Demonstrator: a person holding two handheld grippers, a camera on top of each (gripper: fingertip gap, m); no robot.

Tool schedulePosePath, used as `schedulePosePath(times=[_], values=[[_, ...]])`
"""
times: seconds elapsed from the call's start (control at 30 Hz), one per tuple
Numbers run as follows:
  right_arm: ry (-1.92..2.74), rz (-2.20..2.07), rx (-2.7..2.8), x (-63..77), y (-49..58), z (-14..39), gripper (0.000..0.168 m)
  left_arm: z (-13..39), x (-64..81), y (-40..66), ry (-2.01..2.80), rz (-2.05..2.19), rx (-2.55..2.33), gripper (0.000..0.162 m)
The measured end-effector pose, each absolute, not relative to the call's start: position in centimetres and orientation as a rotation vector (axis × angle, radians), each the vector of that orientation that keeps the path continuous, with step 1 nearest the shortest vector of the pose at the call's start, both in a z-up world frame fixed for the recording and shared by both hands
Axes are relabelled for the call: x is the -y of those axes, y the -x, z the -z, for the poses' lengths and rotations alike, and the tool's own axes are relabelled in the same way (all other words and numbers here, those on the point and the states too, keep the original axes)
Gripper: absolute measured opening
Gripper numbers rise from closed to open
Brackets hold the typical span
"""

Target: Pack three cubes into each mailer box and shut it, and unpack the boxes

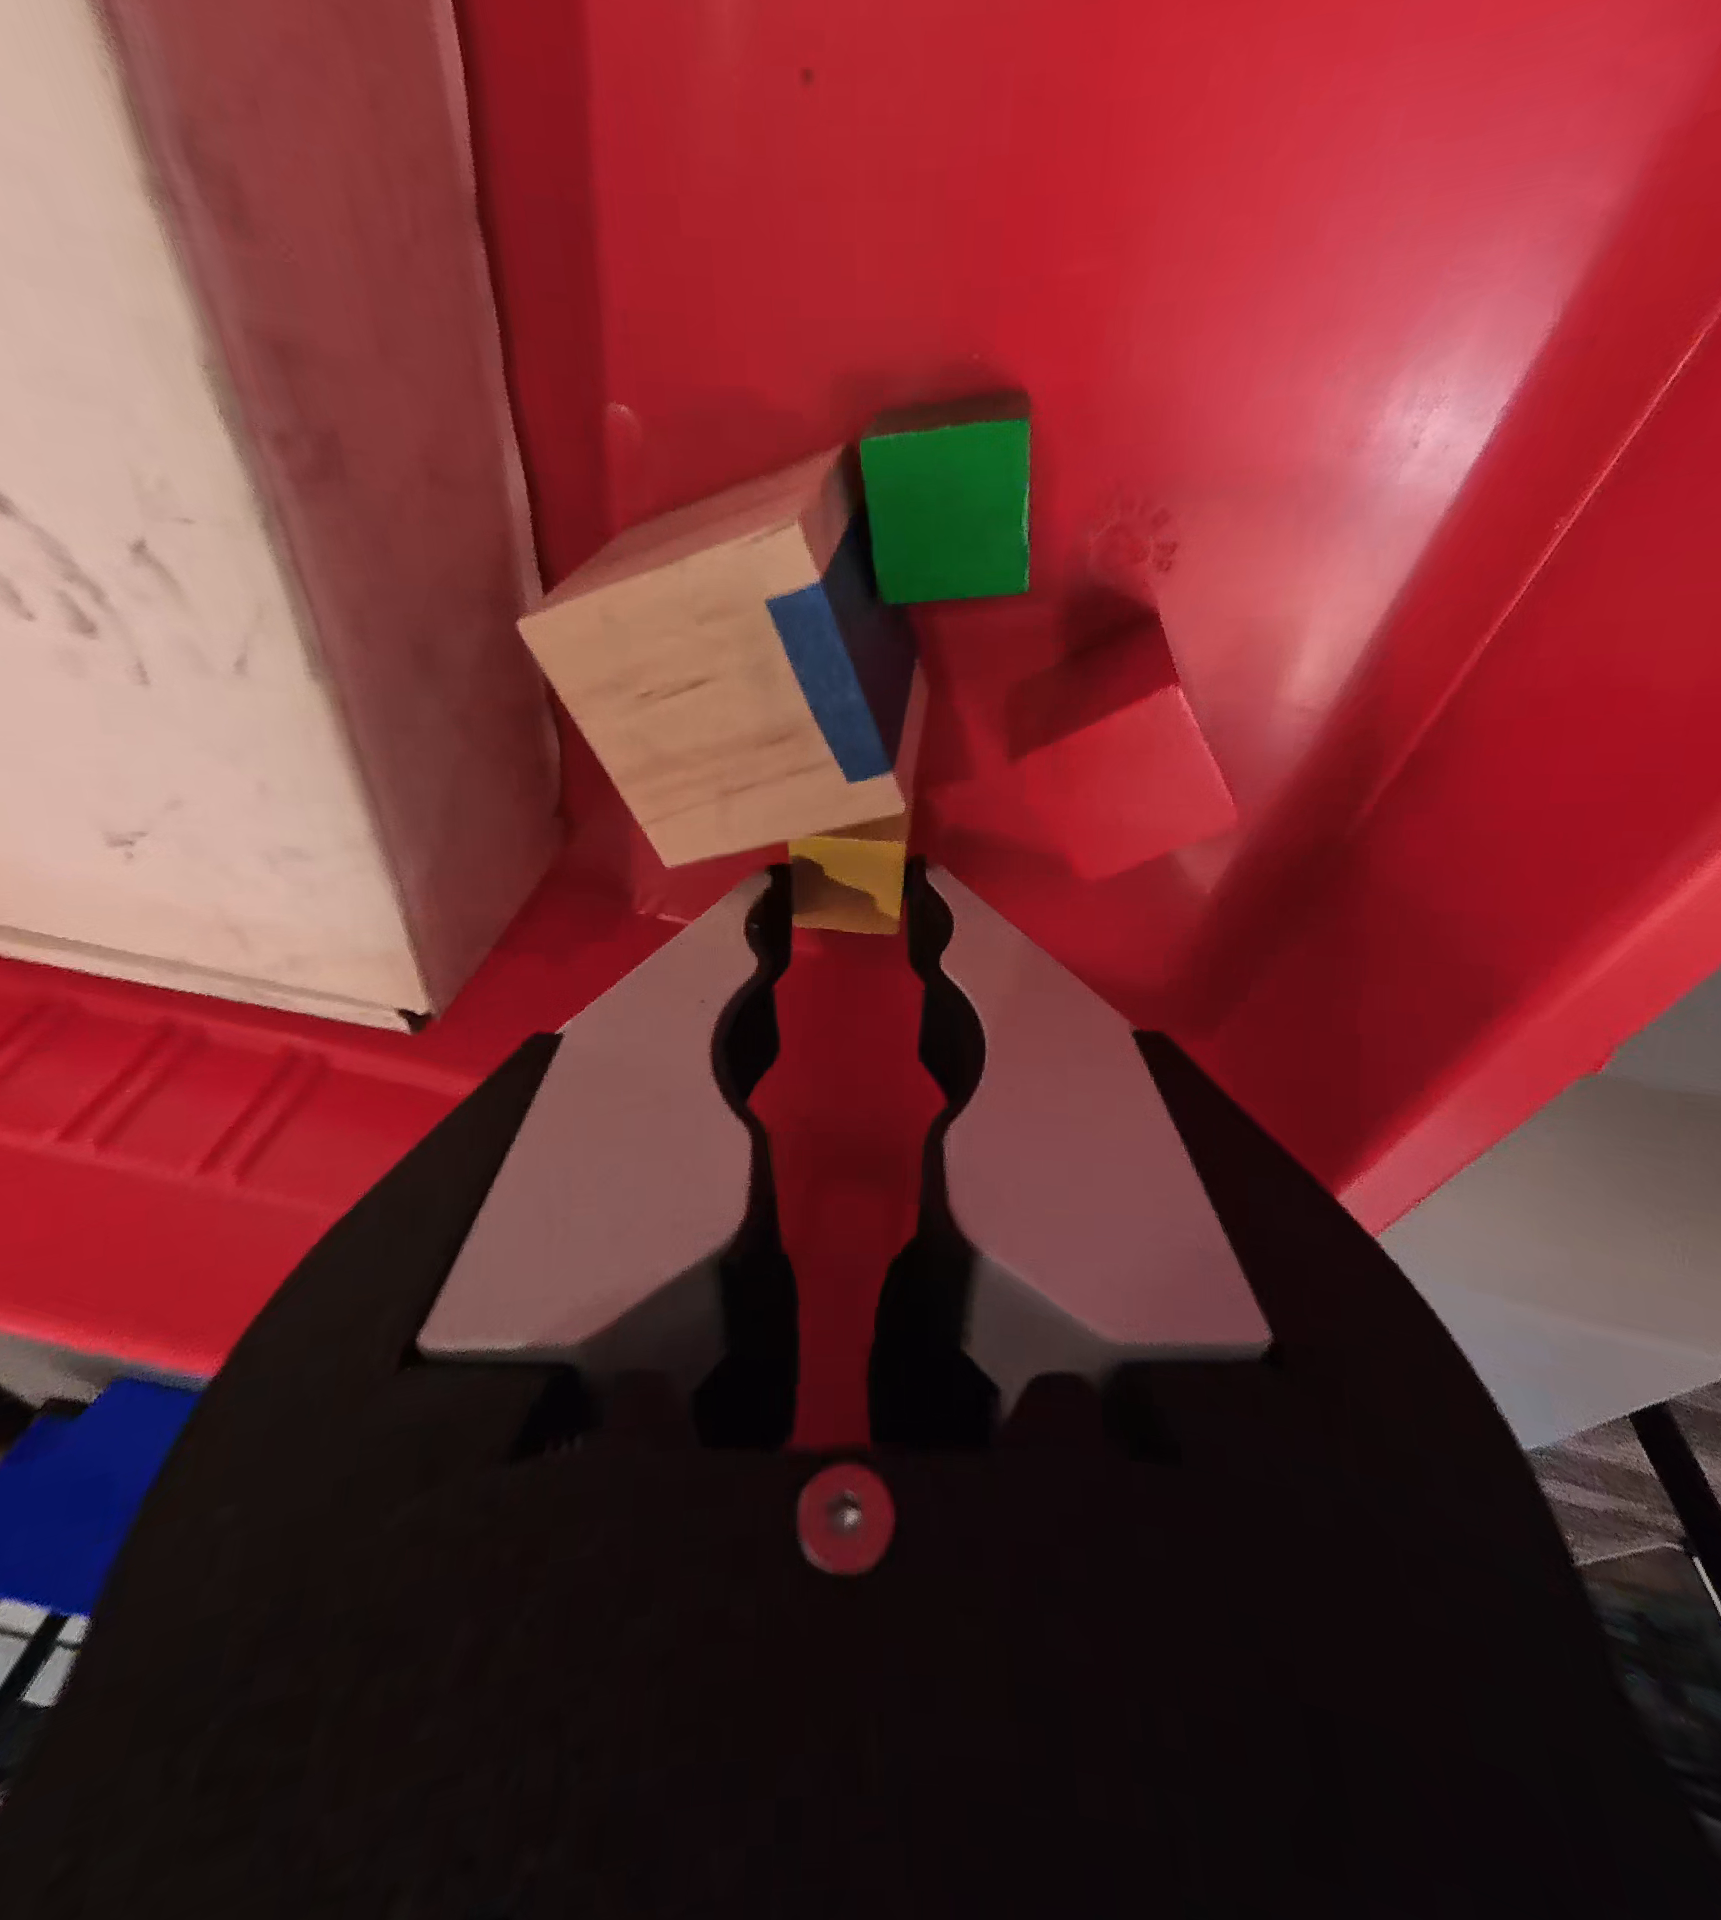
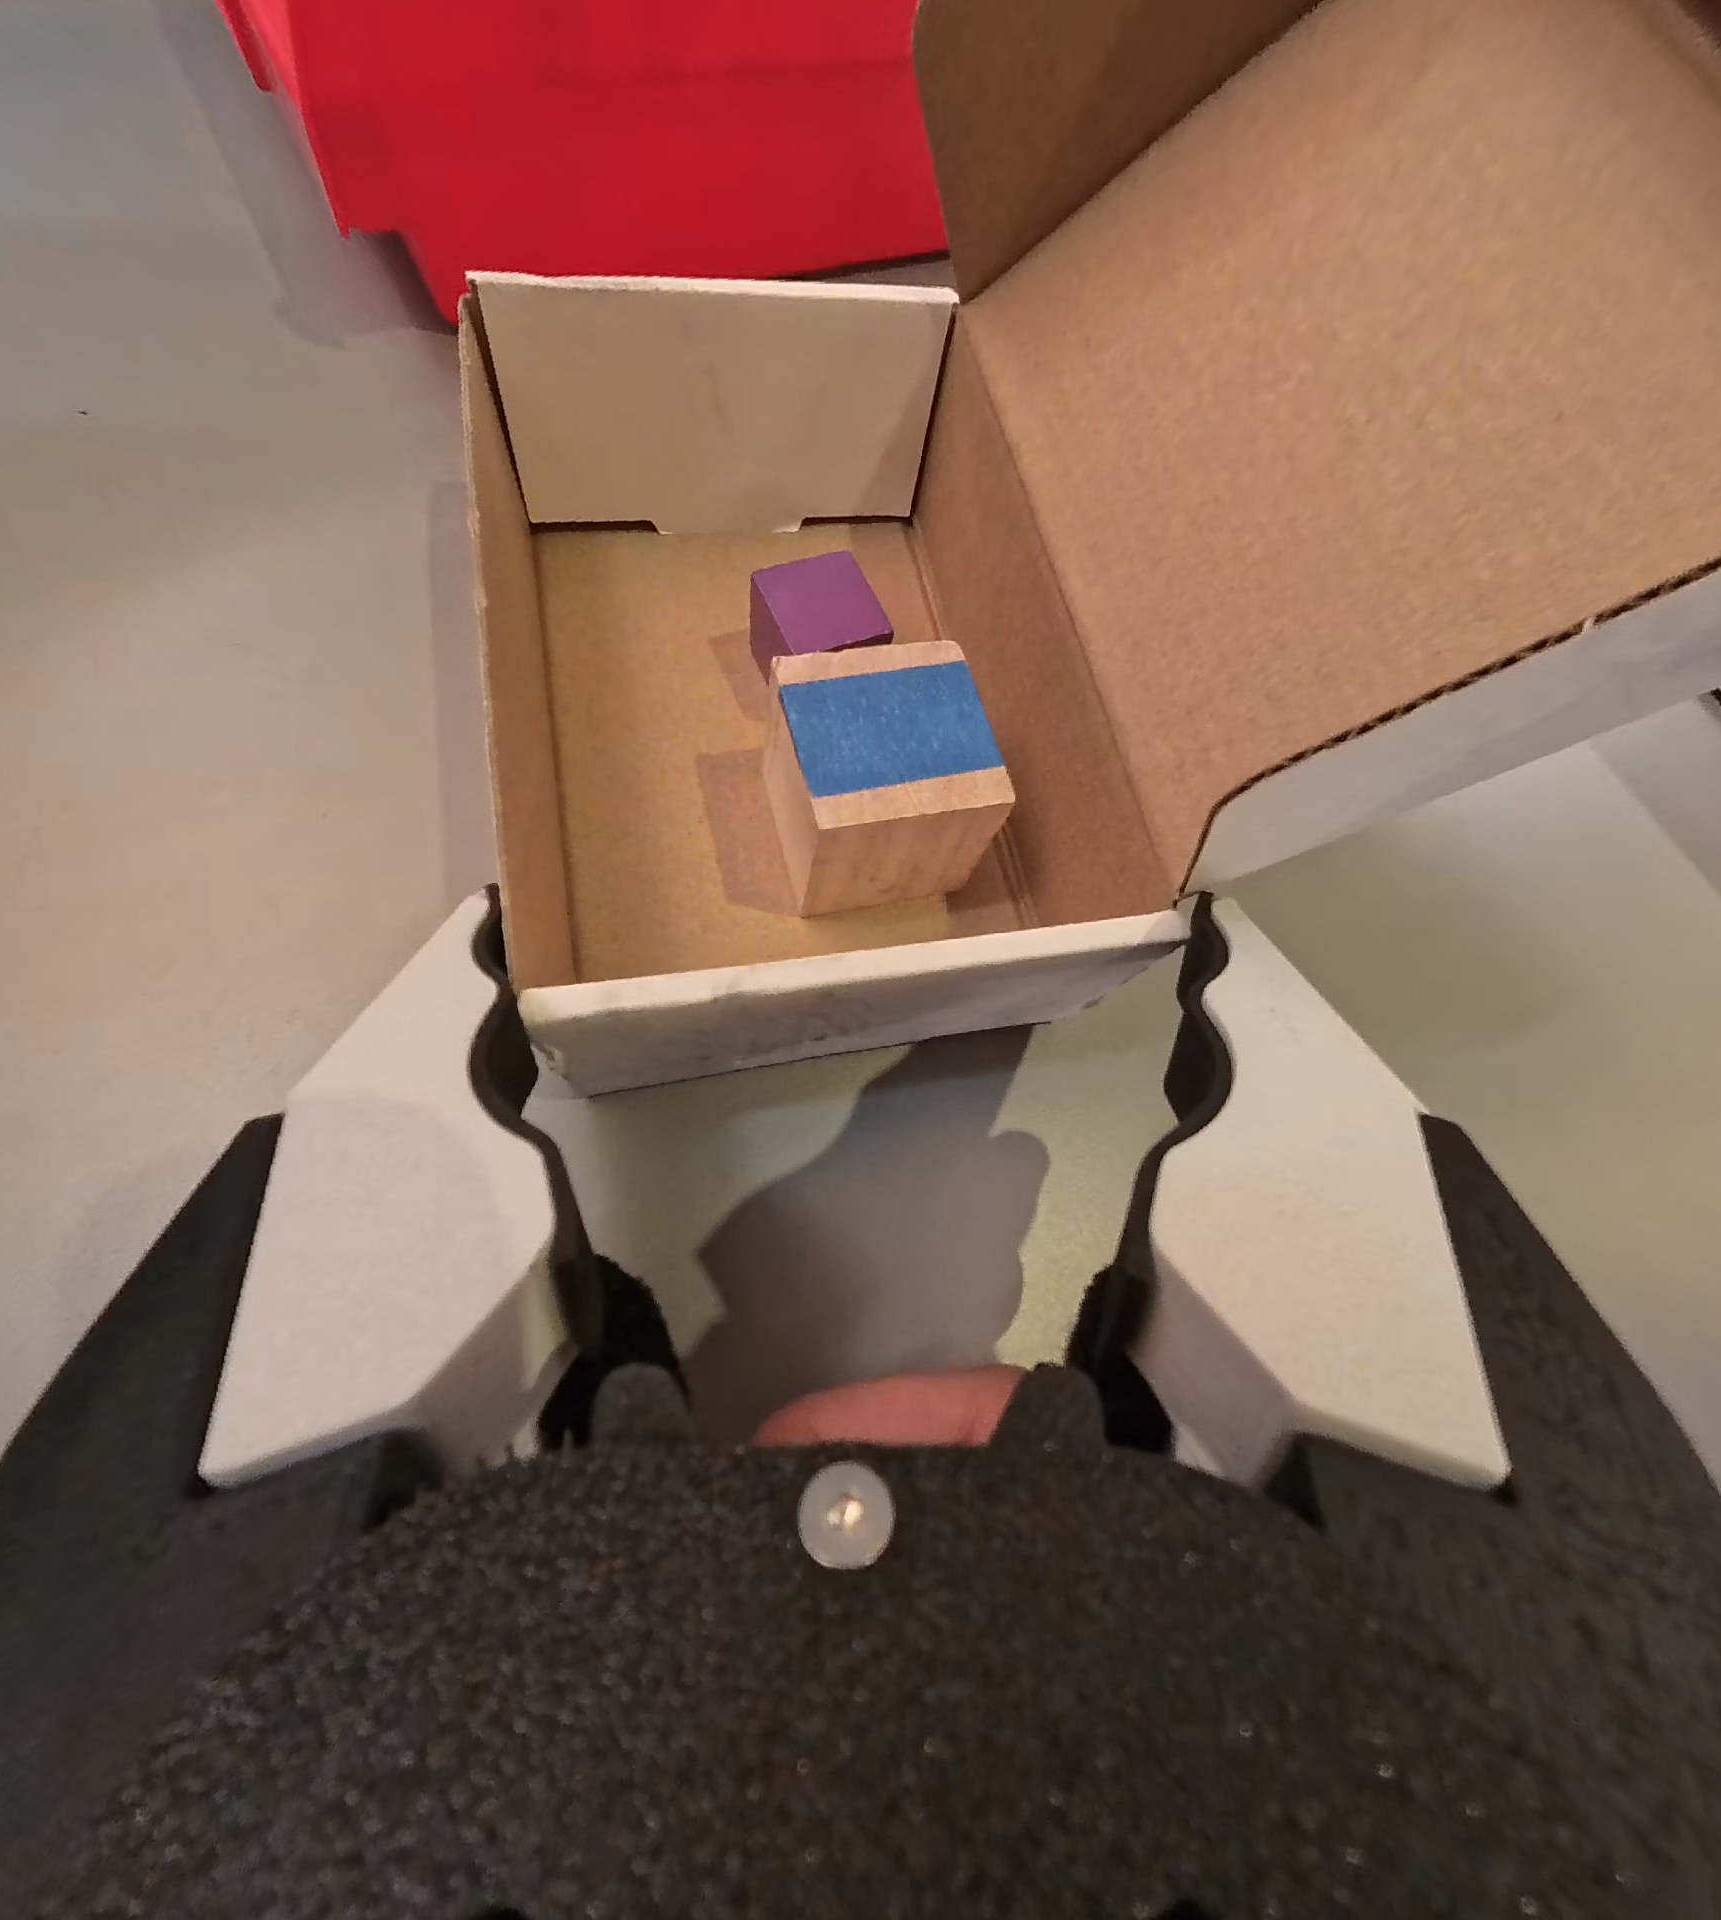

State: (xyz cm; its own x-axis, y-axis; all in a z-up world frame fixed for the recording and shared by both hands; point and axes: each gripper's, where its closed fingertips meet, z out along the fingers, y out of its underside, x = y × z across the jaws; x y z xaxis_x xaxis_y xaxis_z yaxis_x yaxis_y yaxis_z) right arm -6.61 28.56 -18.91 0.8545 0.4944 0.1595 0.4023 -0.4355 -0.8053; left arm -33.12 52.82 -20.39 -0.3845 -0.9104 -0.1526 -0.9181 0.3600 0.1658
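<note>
Mailer box (image 2: 544, 717) stands on the pale worktop (image 2: 108, 727) with its lid up on the right, just beyond the right hand-held gripper (image 2: 840, 966), whose jaws gape wide astride the near wall, holding nothing. Inside lie a purple cube (image 2: 820, 615) and, nearer, a blue-taped wooden cube (image 2: 887, 774): one short, I judge. The left hand-held gripper (image 1: 845, 883), in the red bin (image 1: 1251, 312), is clamped on a yellow cube (image 1: 848, 881), nearest of the loose cubes there.
</note>
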Motion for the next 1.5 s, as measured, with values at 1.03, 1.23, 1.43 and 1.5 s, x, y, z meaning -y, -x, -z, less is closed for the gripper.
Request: schedulePosePath(times=[1.03, 1.23, 1.43, 1.5], values=[[2.085, -0.11, 0.658, -28.6, 6.6, 18.9, 0.124, 19.4, -31.1, 12.3, 1.064, 0.01, -2.897, 0.019], [2.083, -0.111, 0.657, -28.6, 6.6, 18.9, 0.124, 21.0, -31.3, 12.2, 1.07, -0.001, -2.919, 0.018], [2.079, -0.122, 0.651, -28.6, 6.6, 18.9, 0.125, 21.0, -31.5, 12.3, 1.102, 0.028, -2.89, 0.027], [2.079, -0.124, 0.651, -28.6, 6.6, 18.9, 0.125, 20.1, -31.4, 12.2, 1.152, 0.097, -2.843, 0.036]])
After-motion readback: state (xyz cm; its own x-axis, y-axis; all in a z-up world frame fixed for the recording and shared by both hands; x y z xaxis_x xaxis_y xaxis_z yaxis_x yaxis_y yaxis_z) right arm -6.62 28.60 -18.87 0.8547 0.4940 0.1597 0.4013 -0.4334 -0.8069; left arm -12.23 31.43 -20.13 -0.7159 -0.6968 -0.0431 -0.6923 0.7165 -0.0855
